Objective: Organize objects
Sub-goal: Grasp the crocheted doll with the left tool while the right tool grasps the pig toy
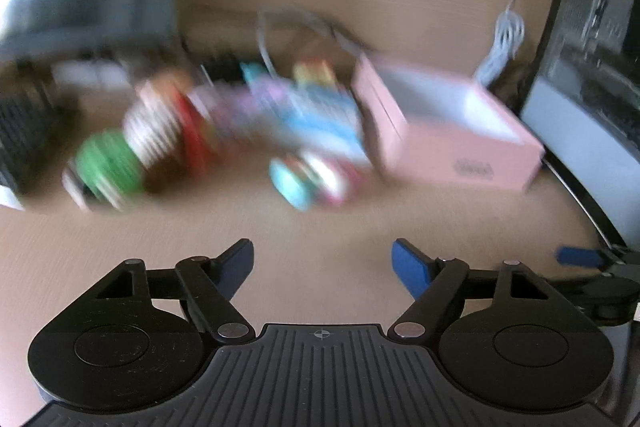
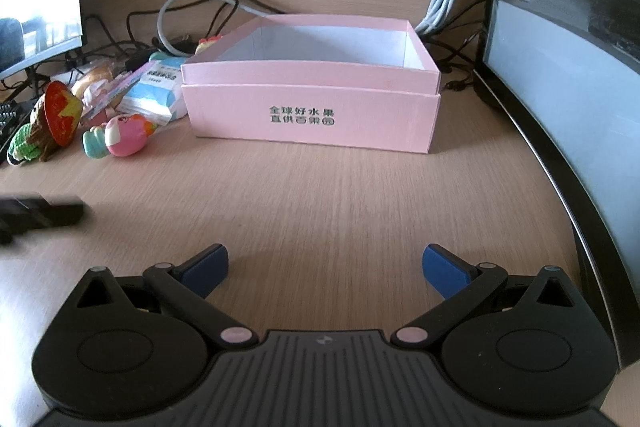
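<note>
On pink box [image 2: 312, 115] front — green Chinese characters, small round logo.

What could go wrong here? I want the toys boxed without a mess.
The toys lie crowded against packets and tangled cables, so the open left tongs may snag a cable or nudge neighbours. The left view is blurred, so aim may be poor. The pink box looks light and might slide if bumped.

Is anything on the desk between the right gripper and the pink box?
No. In the right wrist view, only bare desk lies between the open right gripper and the pink box.
</note>
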Demonstrator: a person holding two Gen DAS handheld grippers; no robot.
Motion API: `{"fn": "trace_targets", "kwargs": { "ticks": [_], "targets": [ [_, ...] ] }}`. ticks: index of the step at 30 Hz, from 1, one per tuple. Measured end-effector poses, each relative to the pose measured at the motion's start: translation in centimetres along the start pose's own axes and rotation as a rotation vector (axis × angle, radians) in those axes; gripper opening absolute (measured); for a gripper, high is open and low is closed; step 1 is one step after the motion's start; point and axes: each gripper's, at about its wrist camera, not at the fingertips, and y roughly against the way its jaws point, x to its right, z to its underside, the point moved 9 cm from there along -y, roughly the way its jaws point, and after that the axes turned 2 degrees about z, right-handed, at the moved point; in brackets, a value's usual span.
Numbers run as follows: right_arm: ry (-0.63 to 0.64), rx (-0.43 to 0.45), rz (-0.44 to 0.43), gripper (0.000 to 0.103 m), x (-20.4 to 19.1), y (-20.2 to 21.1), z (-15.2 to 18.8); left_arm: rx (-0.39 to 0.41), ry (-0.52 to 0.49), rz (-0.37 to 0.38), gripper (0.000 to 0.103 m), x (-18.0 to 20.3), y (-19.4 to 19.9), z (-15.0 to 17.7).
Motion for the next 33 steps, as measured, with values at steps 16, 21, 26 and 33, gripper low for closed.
{"fn": "trace_targets", "kwargs": {
  "ticks": [16,21,26,33],
  "targets": [
    [-0.057,-0.241,0.018,0.103,-3.2,1.1,0.4,-0.173,-0.327,0.219,0.087,-12.6,-7.3,-5.2],
    [0.039,-0.145,-0.051,0.103,-7.4,5.0,-0.7,-0.248,-0.303,0.219,0.080,-12.4,-9.3,-4.2],
    [0.187,-0.020,-0.063,0.103,-11.5,5.4,-3.6,-0.252,-0.196,0.155,0.062,-12.5,-7.3,-3.7],
    [0.314,0.065,-0.164,0.091,-17.3,0.2,-6.7,-0.277,0.071,0.075,0.059,-12.0,-0.9,-0.9]
  ]
}}
